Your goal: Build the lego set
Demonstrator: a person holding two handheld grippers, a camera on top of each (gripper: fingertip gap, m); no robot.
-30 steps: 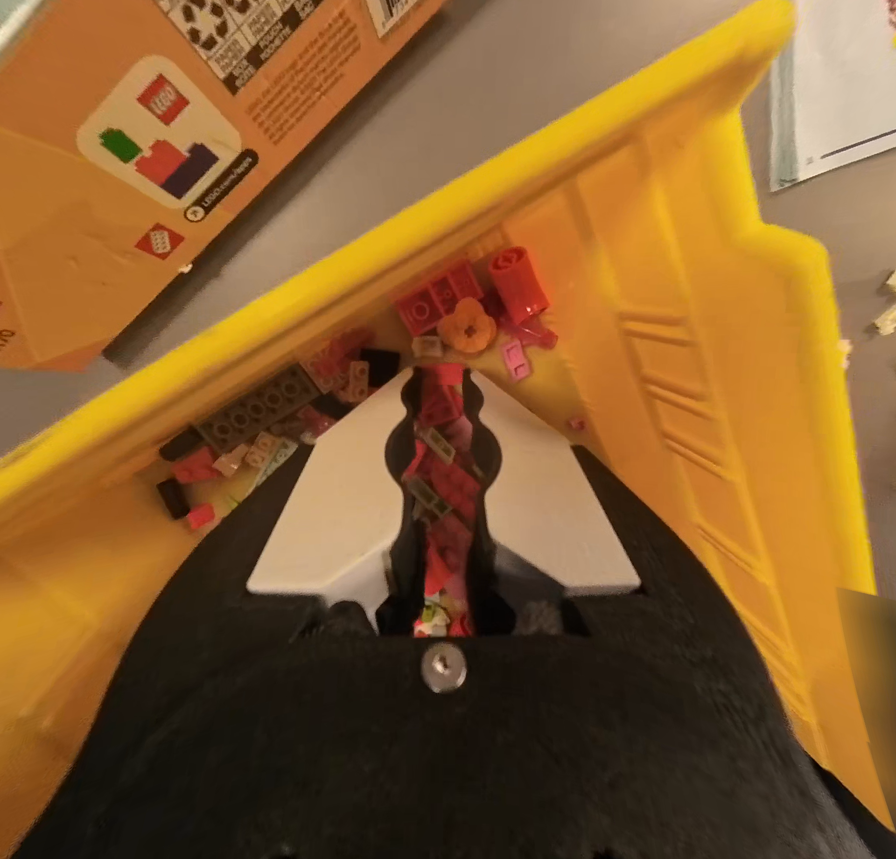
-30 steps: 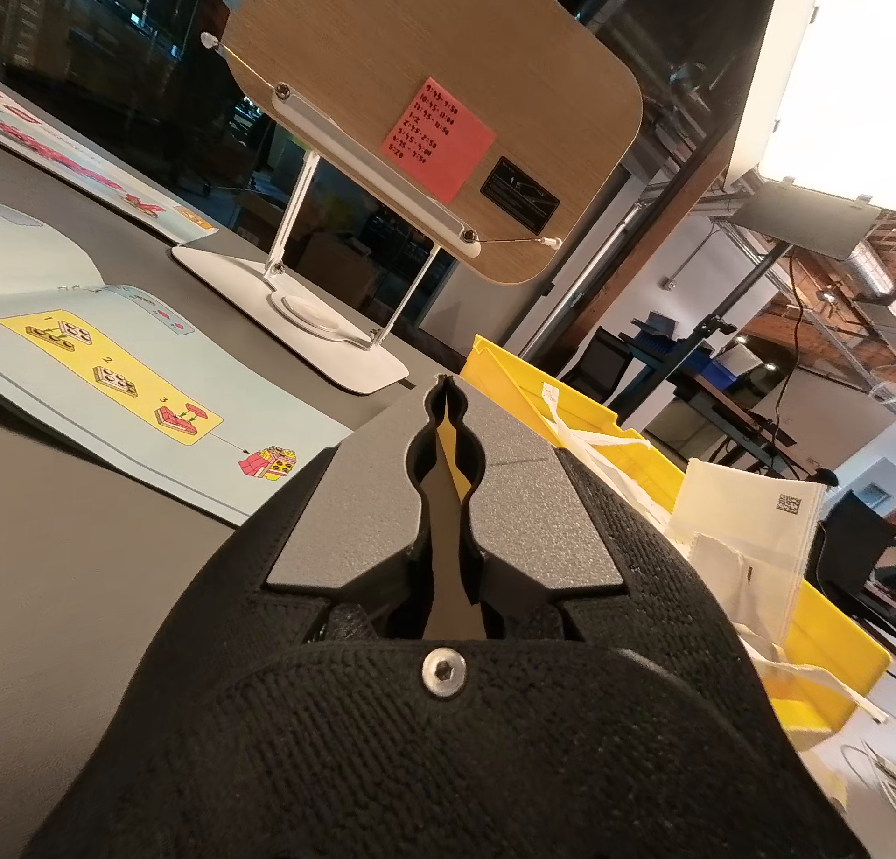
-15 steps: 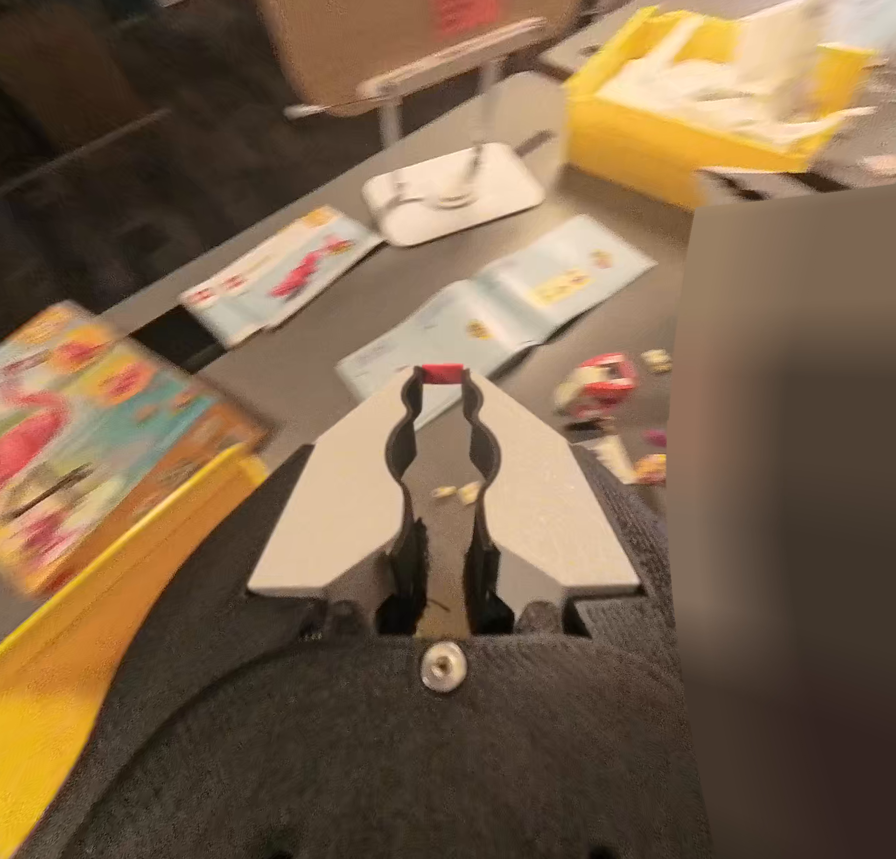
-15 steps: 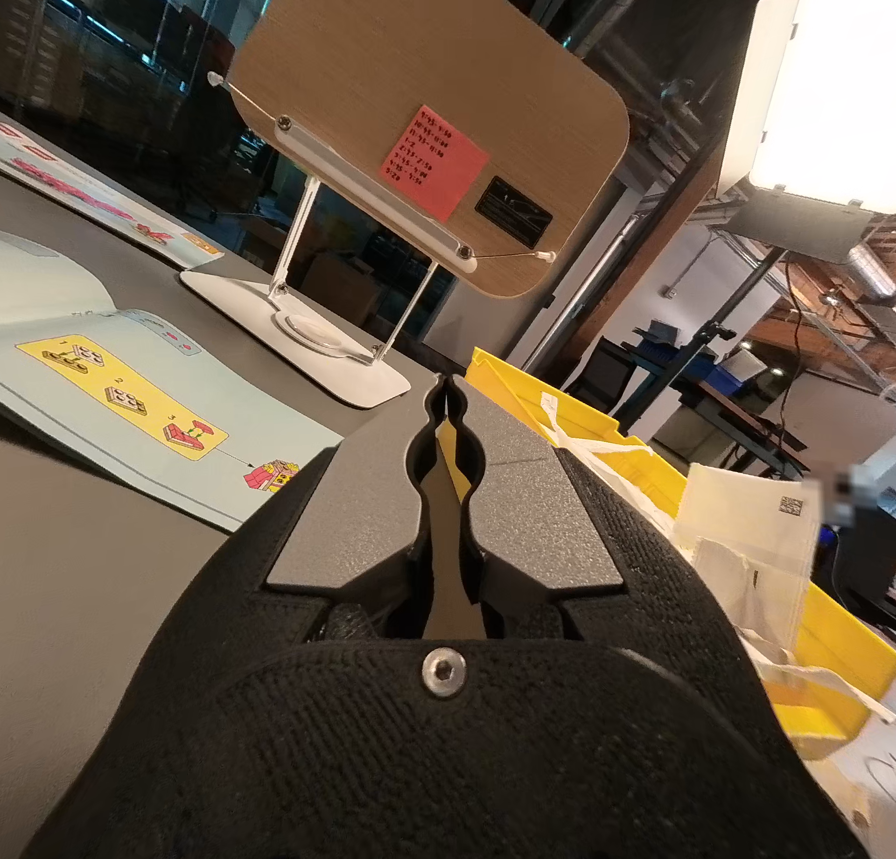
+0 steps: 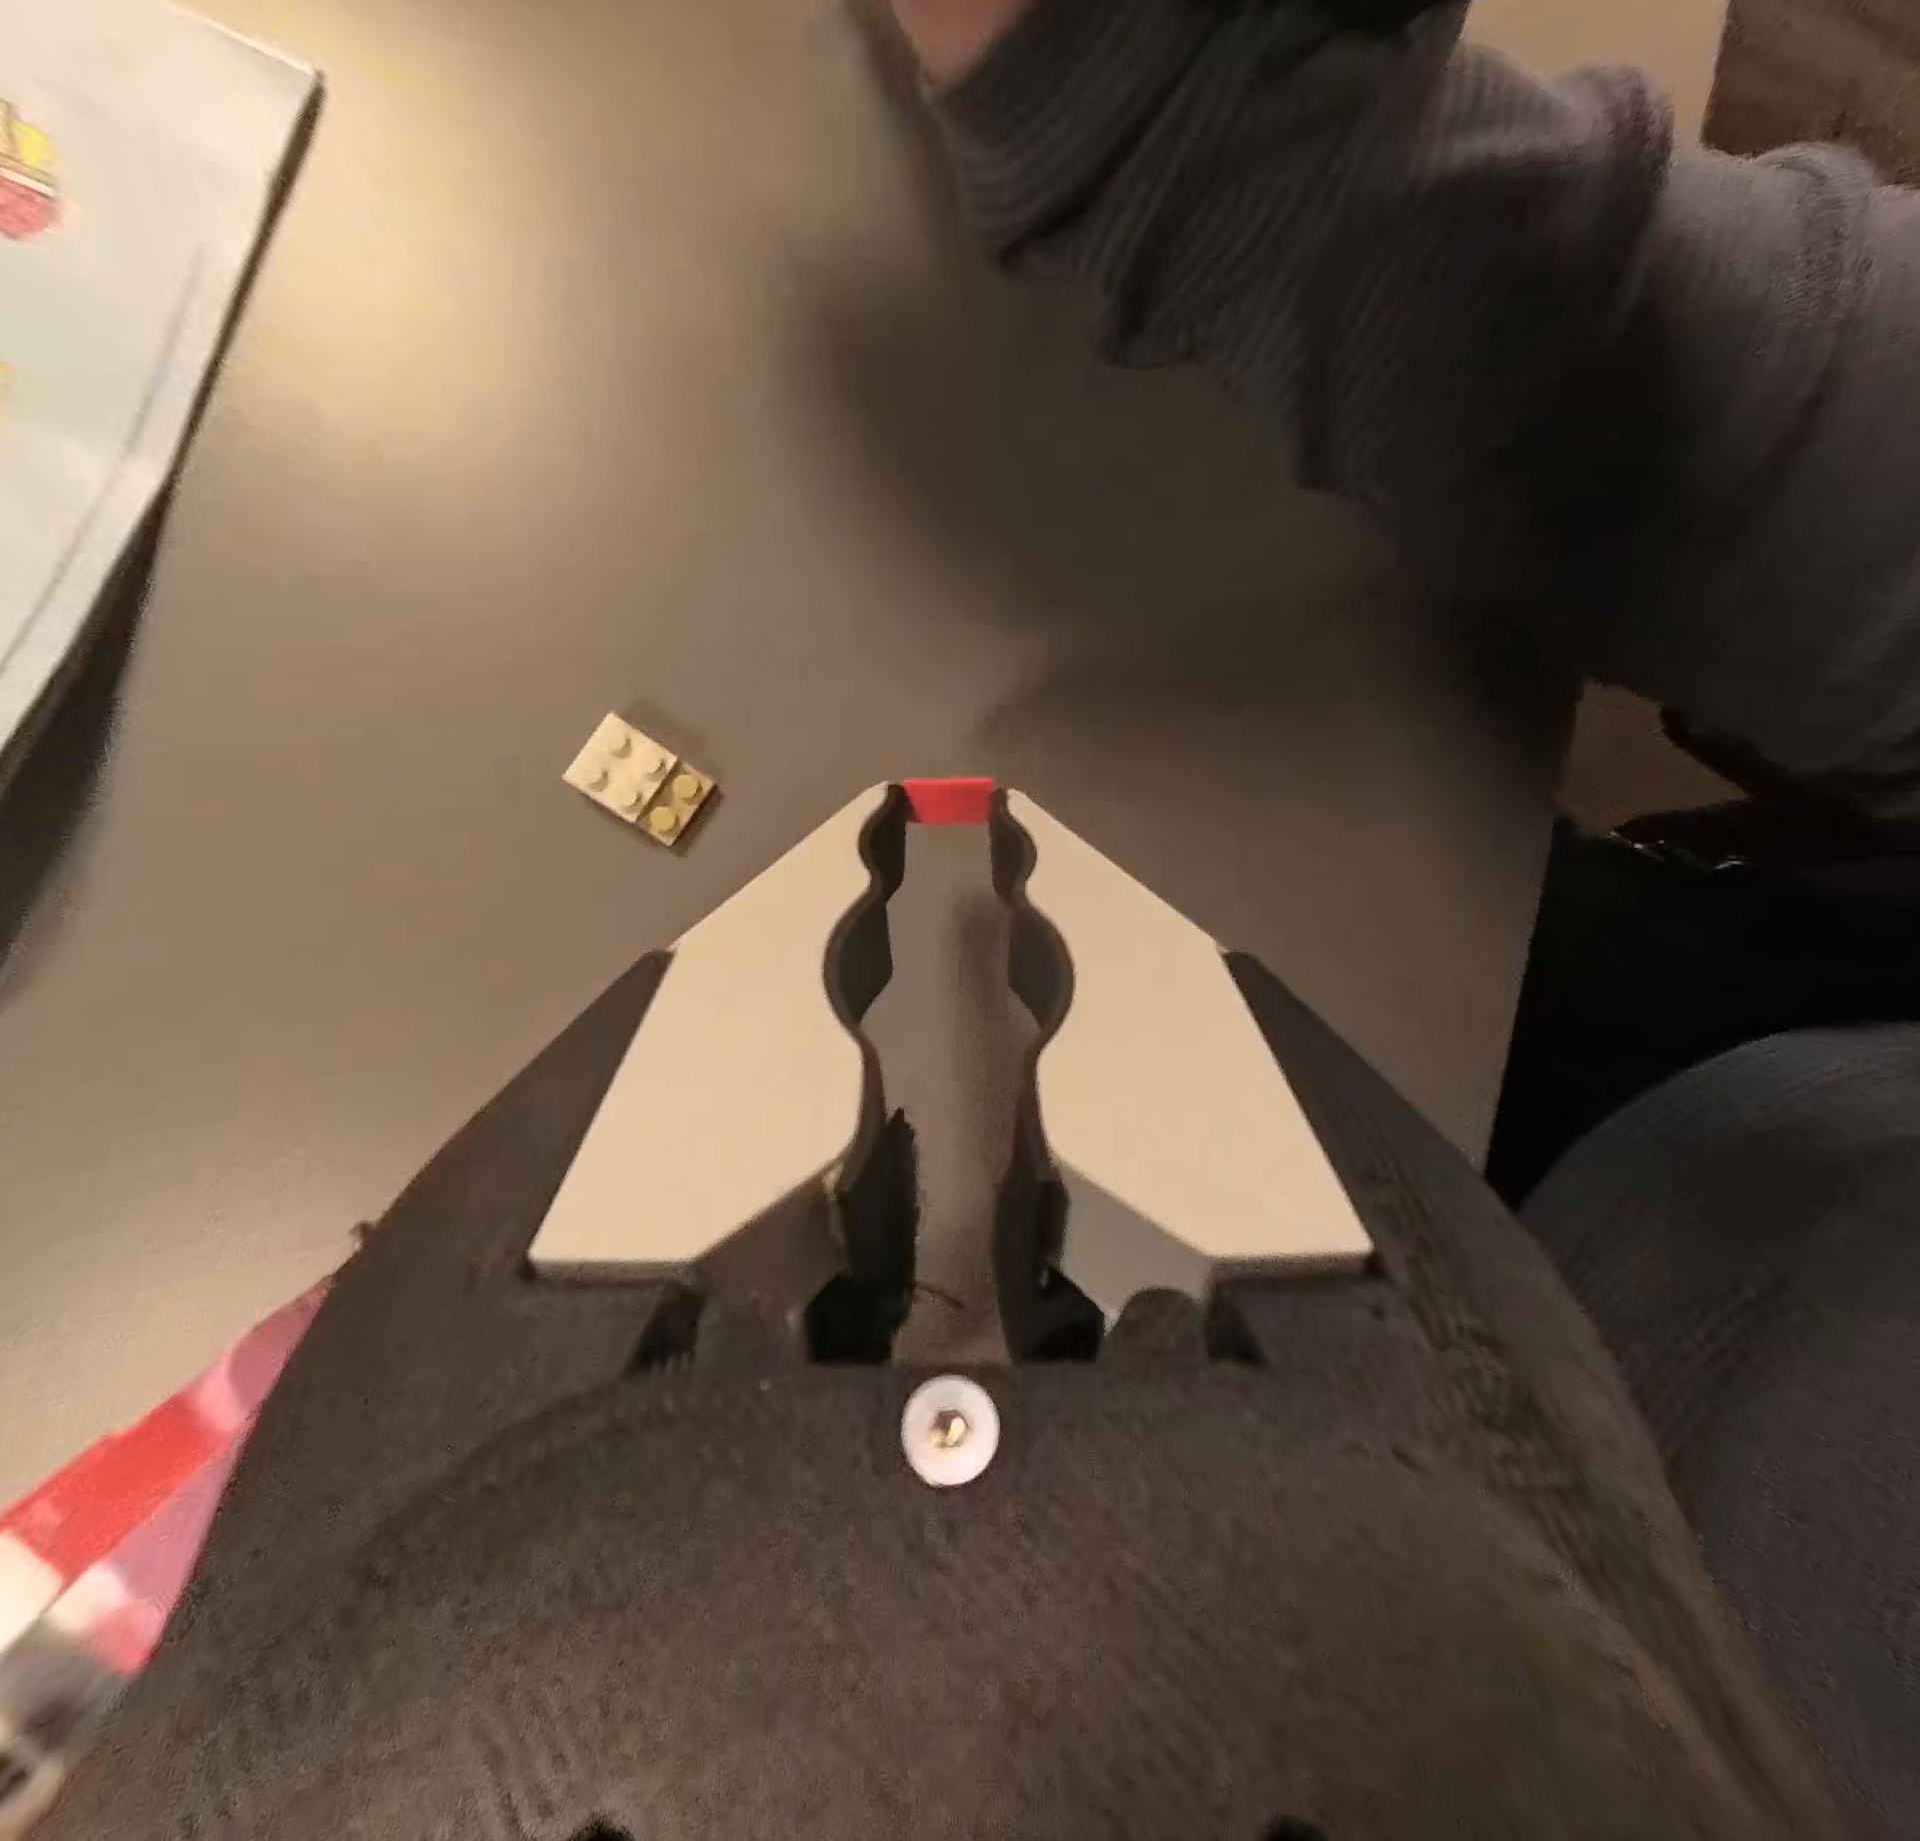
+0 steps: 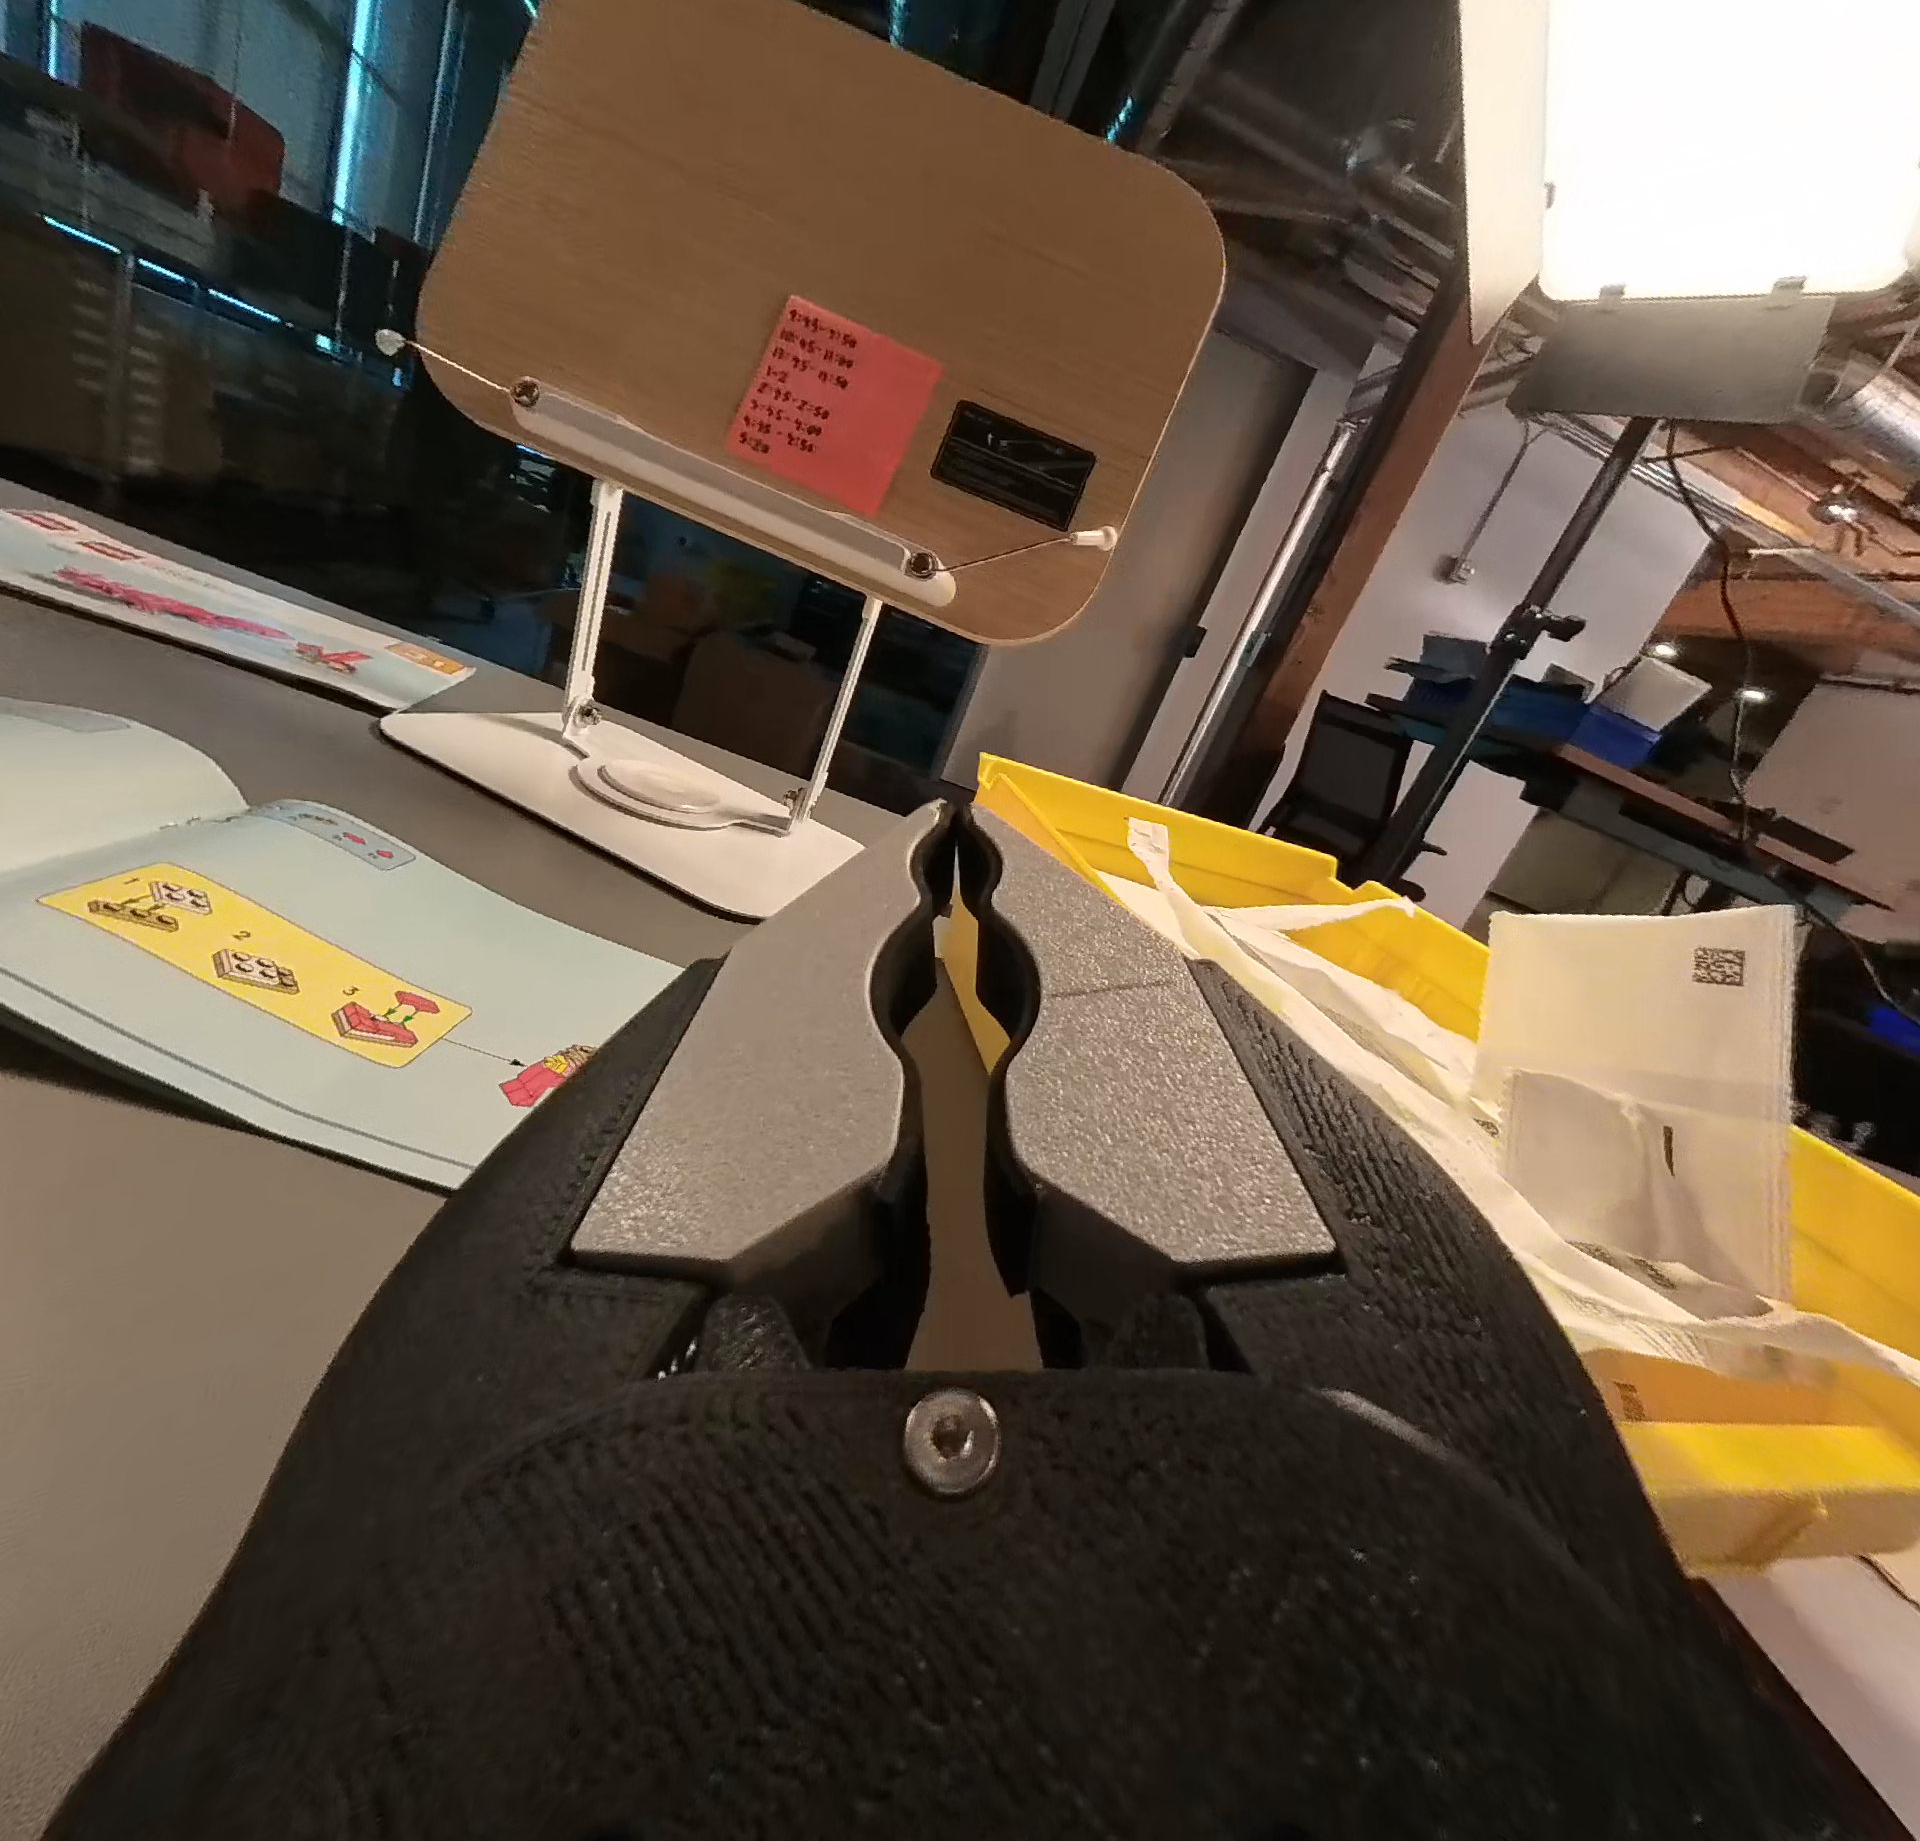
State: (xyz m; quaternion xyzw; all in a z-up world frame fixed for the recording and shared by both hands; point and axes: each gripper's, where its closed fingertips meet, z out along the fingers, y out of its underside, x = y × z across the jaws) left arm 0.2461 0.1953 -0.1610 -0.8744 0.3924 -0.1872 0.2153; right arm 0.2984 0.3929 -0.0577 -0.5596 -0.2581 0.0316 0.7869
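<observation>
My left gripper (image 5: 947, 802) is shut on a small red brick (image 5: 947, 800), pinched at the very fingertips above the grey table (image 5: 499, 544). A small cream and yellow studded plate (image 5: 641, 792) lies on the table just left of the fingertips. My right gripper (image 6: 953, 821) is shut with nothing between its fingertips. It rests low over the table, pointing at a yellow bin (image 6: 1226, 856) and a wooden book stand (image 6: 821, 285).
A person's grey sleeve (image 5: 1351, 233) reaches in above the left gripper. An open instruction booklet (image 6: 260, 960) lies left of the right gripper, also at the left edge of the left wrist view (image 5: 104, 337). The yellow bin holds torn white paper bags (image 6: 1621, 1085). A red and pink brick model (image 5: 135, 1500) shows blurred at lower left. Some 25 cm of space lies between my two pairs of fingers.
My left gripper lifted out of the yellow parts bin with the red brick in its tips and swung over the table near the cream plate. The right gripper barely moved.
</observation>
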